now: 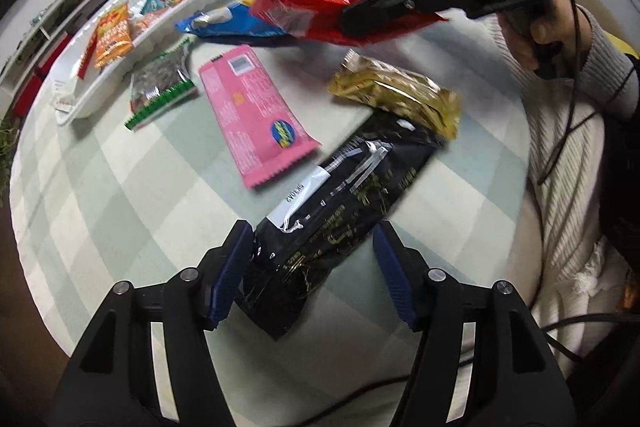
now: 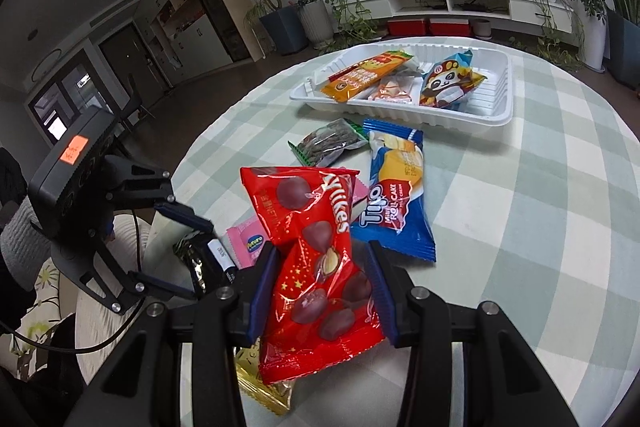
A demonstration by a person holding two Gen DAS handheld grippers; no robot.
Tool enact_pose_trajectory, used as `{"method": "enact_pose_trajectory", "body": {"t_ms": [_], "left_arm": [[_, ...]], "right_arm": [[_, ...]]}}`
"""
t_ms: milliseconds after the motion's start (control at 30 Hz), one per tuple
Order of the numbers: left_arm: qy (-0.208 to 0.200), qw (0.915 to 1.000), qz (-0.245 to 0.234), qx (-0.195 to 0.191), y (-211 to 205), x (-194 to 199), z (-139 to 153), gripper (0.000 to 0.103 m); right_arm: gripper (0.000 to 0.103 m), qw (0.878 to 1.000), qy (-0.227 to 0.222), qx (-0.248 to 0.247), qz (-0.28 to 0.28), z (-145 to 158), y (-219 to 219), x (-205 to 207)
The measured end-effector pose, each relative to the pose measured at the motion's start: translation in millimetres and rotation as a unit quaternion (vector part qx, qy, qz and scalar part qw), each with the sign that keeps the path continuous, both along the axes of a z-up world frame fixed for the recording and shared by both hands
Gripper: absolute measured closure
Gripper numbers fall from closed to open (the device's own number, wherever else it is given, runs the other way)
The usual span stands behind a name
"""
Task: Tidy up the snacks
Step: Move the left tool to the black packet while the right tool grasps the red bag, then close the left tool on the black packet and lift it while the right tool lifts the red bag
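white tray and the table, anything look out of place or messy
Several packets lie loose outside the white plastic tray: blue roll-cake packet, pink wrapper, gold foil pack, black packet. The right gripper holds the red chocolate bag aloft.

My right gripper point(image 2: 322, 291) pinches a red Mylikes bag point(image 2: 316, 267): thin glossy plastic film, crinkled, w/ bright glare. My left gripper point(image 1: 310, 275) has matt black plastic arms, ribbed blue pads point(image 1: 394, 279) and small shiny metal pins. Between them lies a black packet point(image 1: 340, 203), glossy foil-like film w/ wrinkles. The gold packet point(image 1: 400, 93) looks metallic, v. reflective. The pink wrapper point(image 1: 250, 107) is smoother, semi-matt. The Tipo roll-cake pack point(image 2: 396, 195) is glossy film. The white tray point(image 2: 496, 111) is thin ribbed plastic, slight sheen. The checked tablecloth point(image 2: 520, 227) is matt cloth.
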State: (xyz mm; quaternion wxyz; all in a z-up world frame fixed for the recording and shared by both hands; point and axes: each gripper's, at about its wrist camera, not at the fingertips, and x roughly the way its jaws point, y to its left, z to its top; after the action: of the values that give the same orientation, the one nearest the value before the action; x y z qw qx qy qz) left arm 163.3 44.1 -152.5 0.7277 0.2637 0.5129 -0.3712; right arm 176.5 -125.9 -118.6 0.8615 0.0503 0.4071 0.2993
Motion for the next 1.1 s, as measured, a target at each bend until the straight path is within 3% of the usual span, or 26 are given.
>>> {"method": "enact_pose_trajectory", "body": {"t_ms": [67,267,533,867,967,1100], "left_arm": [[0.007,0.9998,-0.014,0.008,-2.4,-8.5,0.1,0.042],[-0.023,0.9994,-0.016,0.02,-11.5,-13.5,3.1,0.042],[-0.03,0.9973,-0.048,0.046,-34.0,-16.3,-7.1,0.041],[-0.015,0.9994,-0.021,0.021,-30.6,-8.5,-10.2,0.037],[-0.03,0.9991,-0.023,0.018,-31.9,-12.3,-9.7,0.041],[-0.028,0.9995,-0.014,0.01,-32.6,-19.8,-8.0,0.056]], "right_arm": [[0.056,1.0,-0.002,0.001,-0.002,0.5,-1.6,-0.3],[0.056,1.0,-0.002,0.002,-0.002,0.2,-1.9,-0.7],[0.056,1.0,0.002,-0.028,0.005,-5.0,5.9,-1.0],[0.055,0.998,0.006,-0.06,0.003,-14.7,9.4,2.0],[0.055,0.998,0.009,-0.057,0.003,-14.6,8.7,2.2],[0.055,0.999,0.014,-0.046,-0.001,-14.5,6.4,3.2]]}}
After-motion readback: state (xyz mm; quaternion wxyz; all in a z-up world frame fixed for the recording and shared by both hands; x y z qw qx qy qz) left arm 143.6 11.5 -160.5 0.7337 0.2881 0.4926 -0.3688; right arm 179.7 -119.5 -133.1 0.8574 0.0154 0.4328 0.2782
